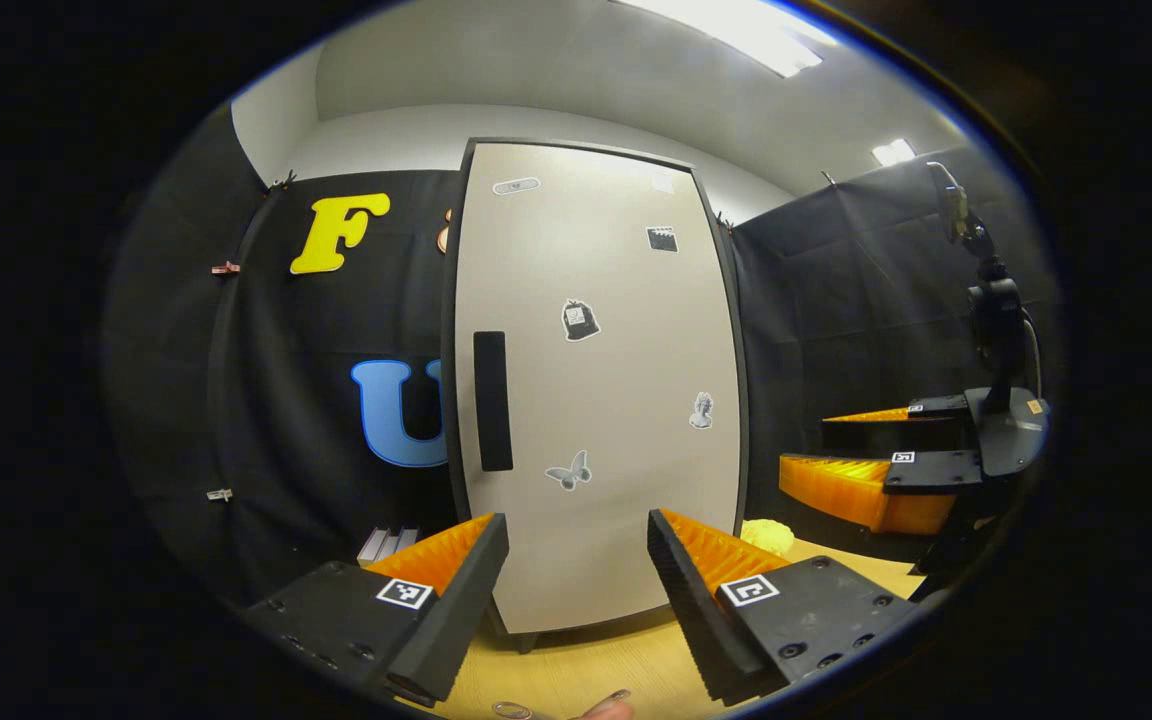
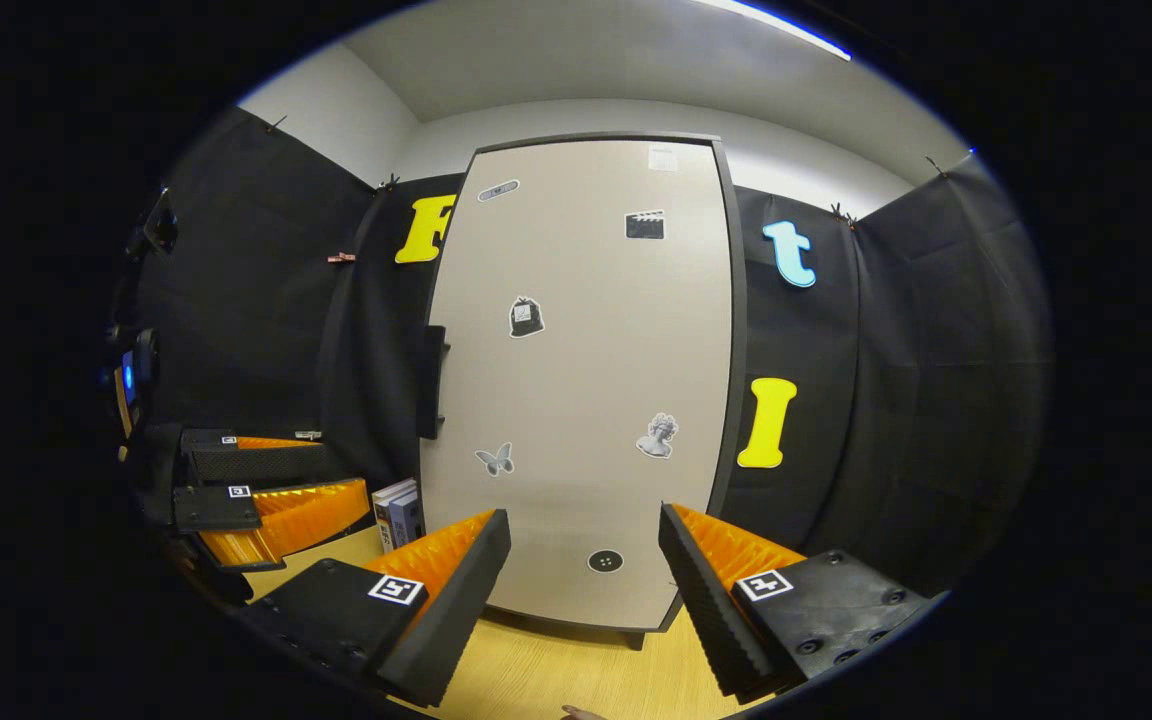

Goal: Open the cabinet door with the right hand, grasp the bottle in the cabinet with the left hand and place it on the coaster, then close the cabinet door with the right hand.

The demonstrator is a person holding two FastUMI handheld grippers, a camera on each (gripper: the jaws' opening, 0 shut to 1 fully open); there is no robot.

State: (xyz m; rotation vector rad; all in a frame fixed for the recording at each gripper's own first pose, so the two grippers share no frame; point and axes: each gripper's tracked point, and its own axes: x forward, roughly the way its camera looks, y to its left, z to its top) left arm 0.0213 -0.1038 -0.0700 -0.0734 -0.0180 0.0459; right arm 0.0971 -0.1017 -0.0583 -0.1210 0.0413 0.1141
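Observation:
A tall cabinet stands on the wooden table with its beige door closed. The door carries a black vertical handle on its left edge. Whatever is inside is hidden behind the door. My left gripper is open in front of the door's lower part, a short way off, with nothing between its fingers. My right gripper is also open and empty, facing the door's lower middle. In the left gripper view the right gripper hangs off to the right; in the right gripper view the left gripper hangs low on the left.
A pale yellow object lies on the table just right of the cabinet; I cannot tell what it is. Some books stand left of the cabinet. A camera on a stand rises at the right. Black cloth walls close in behind.

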